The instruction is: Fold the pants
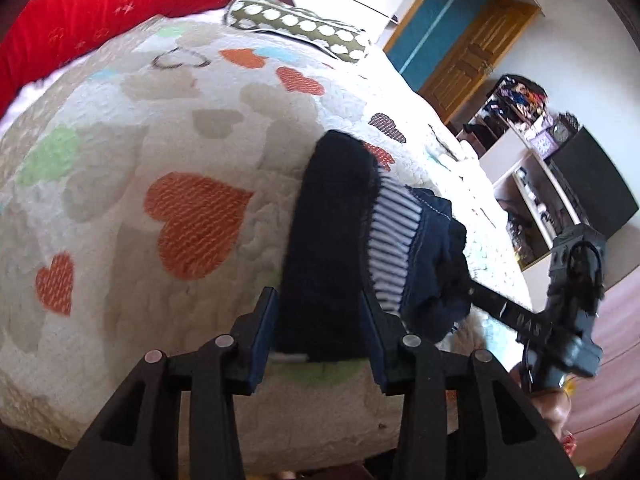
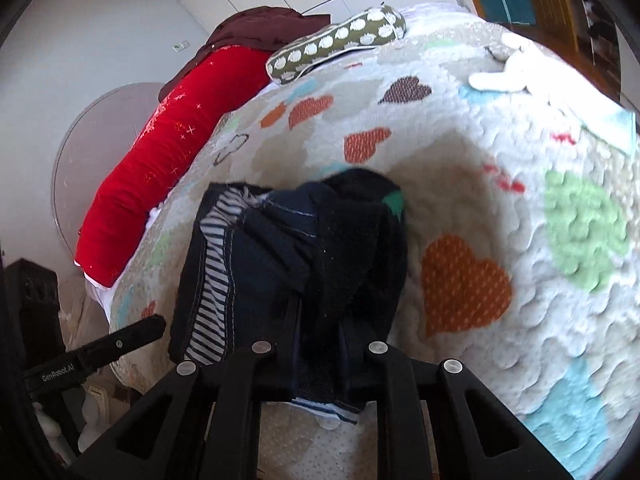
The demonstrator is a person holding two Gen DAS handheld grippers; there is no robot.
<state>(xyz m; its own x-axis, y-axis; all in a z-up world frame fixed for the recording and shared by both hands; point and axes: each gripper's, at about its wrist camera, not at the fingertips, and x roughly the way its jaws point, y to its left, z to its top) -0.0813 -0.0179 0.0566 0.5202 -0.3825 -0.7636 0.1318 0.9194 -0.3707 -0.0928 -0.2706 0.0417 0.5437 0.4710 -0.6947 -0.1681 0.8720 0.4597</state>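
The dark navy pants (image 1: 332, 240) with a blue-and-white striped lining lie bunched on the heart-patterned blanket (image 1: 132, 152). In the left wrist view my left gripper (image 1: 320, 320) is open, its jaws wide on either side of a black fleecy strip of the pants. My right gripper (image 1: 472, 292) shows at the right, its tip buried in the fabric. In the right wrist view my right gripper (image 2: 320, 344) is shut on a fold of the pants (image 2: 304, 256), which drapes over its fingers and hides the tips. Part of the left gripper (image 2: 120, 340) shows at lower left.
A red bolster (image 2: 160, 152) and a green dotted pillow (image 2: 340, 40) lie at the bed's far end. A white soft toy (image 2: 508, 72) rests on the blanket (image 2: 500, 200). Shelves with clutter (image 1: 532, 184) and a wooden door (image 1: 468, 60) stand beyond the bed's right edge.
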